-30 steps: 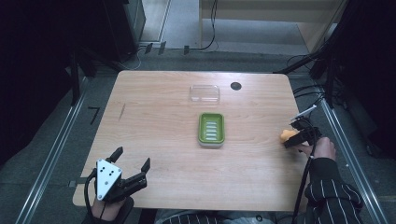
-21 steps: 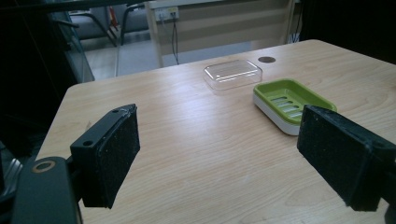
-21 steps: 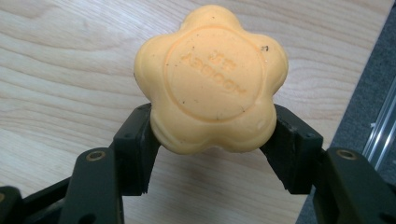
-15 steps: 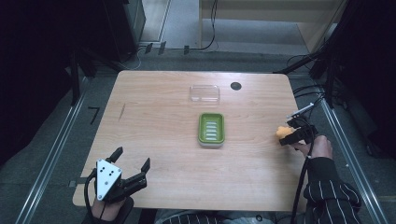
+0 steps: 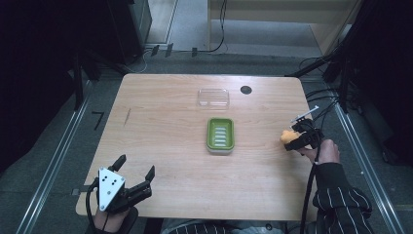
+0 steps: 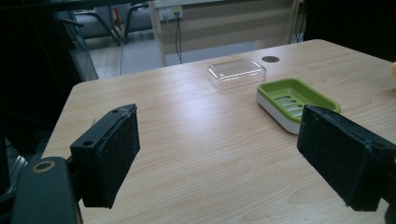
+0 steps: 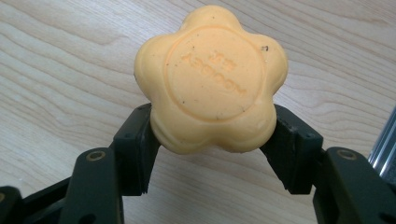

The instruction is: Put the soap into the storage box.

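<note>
The right tongs (image 5: 292, 140) pinch an orange flower-shaped soap (image 7: 211, 79), likely bound for the green soap dish (image 5: 220, 135), while the left tongs (image 5: 135, 170) rest spread apart.

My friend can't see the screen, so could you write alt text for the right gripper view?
A pale orange, flower-shaped bar of soap with a stamped round centre is clamped between the two black jaws of the right gripper. Beneath it lies the light wooden table, with a metal rail at the right edge.
</note>
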`<state>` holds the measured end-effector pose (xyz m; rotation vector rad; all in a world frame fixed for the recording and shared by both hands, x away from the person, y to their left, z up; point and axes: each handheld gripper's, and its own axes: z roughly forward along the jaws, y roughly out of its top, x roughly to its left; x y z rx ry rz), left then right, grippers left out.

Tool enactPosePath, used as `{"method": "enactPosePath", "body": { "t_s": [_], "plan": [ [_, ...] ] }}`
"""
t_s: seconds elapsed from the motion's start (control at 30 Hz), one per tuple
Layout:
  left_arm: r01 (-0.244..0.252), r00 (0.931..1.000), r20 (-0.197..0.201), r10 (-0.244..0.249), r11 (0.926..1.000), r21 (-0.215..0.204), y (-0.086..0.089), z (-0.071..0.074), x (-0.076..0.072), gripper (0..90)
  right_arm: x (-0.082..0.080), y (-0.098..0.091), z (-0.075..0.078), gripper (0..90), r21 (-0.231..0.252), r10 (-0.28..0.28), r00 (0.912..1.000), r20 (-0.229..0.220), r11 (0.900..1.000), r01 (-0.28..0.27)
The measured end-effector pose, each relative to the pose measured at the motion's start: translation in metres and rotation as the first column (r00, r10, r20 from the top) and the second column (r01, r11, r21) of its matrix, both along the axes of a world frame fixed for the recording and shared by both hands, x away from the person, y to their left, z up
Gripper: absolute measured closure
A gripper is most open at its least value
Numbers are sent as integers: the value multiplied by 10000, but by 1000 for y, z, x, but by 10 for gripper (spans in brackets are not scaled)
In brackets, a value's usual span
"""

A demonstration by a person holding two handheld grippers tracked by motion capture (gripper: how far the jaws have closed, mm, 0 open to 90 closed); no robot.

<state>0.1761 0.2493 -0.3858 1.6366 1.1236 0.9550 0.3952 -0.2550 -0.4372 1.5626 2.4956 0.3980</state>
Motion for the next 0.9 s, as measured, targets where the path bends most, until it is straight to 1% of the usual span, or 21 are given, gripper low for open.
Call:
{"method": "enactPosePath", "body": {
  "t_s": [0.23,0.27,0.33,0.37,0.6,0.63,0.73,0.9],
  "plan": [
    [-109,9999,-15,109,9999,-13,2,0,-3,137,1,8,2,403,31,116,9999,96,9999,-116],
    [-158,9999,-22,157,9999,-13,3,0,-3,137,2,10,3,403,26,219,9997,149,9998,-219],
    [-168,9999,-23,168,9999,-11,3,0,-4,137,2,12,3,403,-3,247,9996,121,9997,-247],
    [-188,9998,-10,188,9998,-11,3,0,-4,137,3,15,3,403,-3,365,9992,150,9993,-365],
    [-420,9991,-2,420,9991,-43,8,0,-9,137,6,27,6,403,34,631,9977,239,9980,-632],
    [-420,9991,-2,420,9991,-43,8,0,-9,137,7,28,6,403,3,738,9969,274,9973,-738],
    [-506,9987,-6,506,9987,-41,9,0,-11,136,8,32,7,403,4,806,9964,276,9967,-806],
    [-599,9982,-8,599,9982,-32,11,0,-14,137,9,41,8,403,38,1114,9931,377,9937,-1116]
  ]
}}
